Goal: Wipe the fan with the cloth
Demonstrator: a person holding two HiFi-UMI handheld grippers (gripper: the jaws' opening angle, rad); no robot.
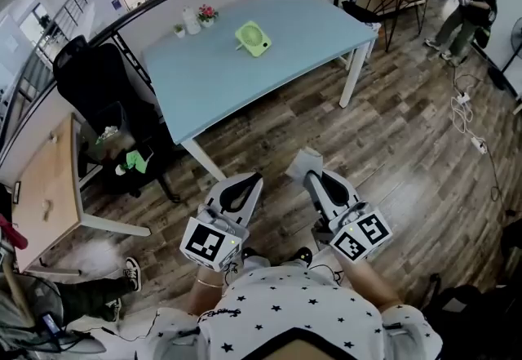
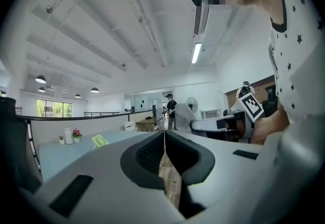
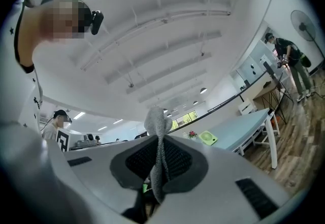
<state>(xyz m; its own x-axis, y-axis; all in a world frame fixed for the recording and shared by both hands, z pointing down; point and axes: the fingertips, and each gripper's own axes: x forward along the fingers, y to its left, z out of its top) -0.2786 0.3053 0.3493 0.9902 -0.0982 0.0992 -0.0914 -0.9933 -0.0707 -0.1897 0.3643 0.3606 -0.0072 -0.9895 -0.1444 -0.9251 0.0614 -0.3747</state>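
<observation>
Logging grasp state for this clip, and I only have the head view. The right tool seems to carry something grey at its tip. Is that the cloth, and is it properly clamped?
Observer: Yes. In the right gripper view the right tool has its jaws shut on the grey cloth, which runs down between the pads and pokes out past the tips.
Operator: Anything in the left tool?
Observer: No. The left gripper view shows the left tool with its jaws together and nothing between them.
Operator: Is anyone off to the wearer's side, outside my frame?
Observer: Yes. The right gripper view shows another person in dark headwear near its left edge.
</observation>
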